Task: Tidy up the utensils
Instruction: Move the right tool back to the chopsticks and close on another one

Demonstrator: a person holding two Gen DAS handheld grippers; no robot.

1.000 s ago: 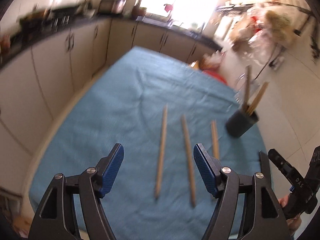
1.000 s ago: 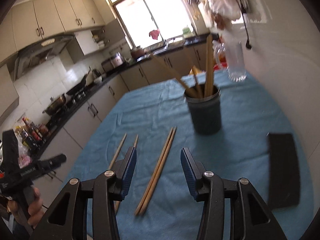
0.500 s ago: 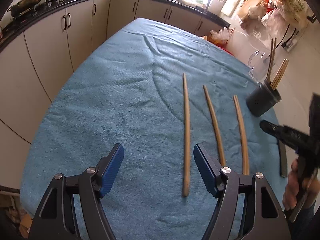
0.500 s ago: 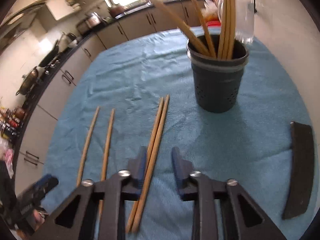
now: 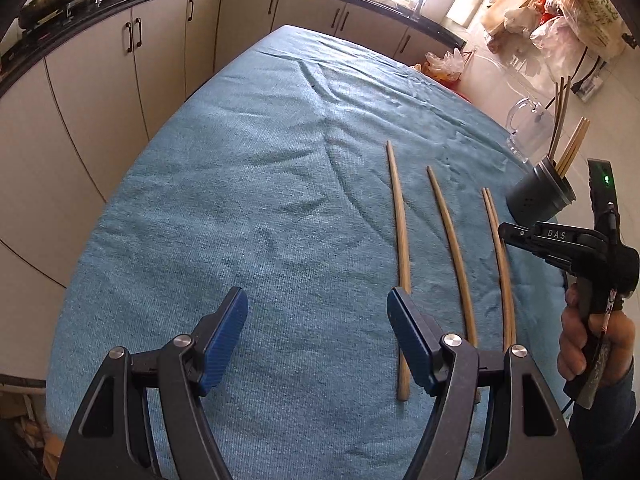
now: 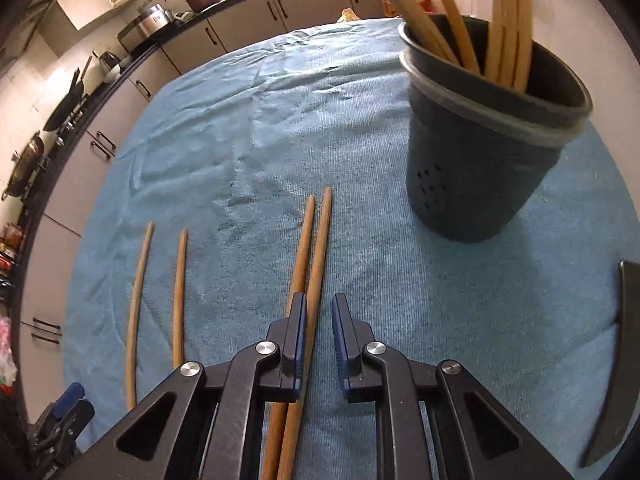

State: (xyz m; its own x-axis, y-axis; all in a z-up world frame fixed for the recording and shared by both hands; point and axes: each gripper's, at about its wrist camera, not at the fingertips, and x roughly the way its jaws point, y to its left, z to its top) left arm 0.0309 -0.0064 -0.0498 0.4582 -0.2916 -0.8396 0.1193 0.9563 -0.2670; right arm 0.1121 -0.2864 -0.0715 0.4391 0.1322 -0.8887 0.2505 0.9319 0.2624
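Counter (image 6: 400, 280): carries every loose utensil and the holder.
Holder (image 6: 480, 176): stands on the counter, far right in both wrist views.
Sticks in holder (image 6: 508, 20): several stand inside, leaning on its rim.
Paired chopsticks (image 6: 316, 248): lie touching side by side, left of the holder.
Two single chopsticks (image 6: 180, 280): lie further left, apart from each other and from the pair.
Flat bar (image 6: 624, 360): lies at the counter's right edge, nearer than the holder.
Jug (image 5: 528, 128): behind the holder.
Kitchen cabinets (image 5: 120, 64): run along the left and far sides of the counter.
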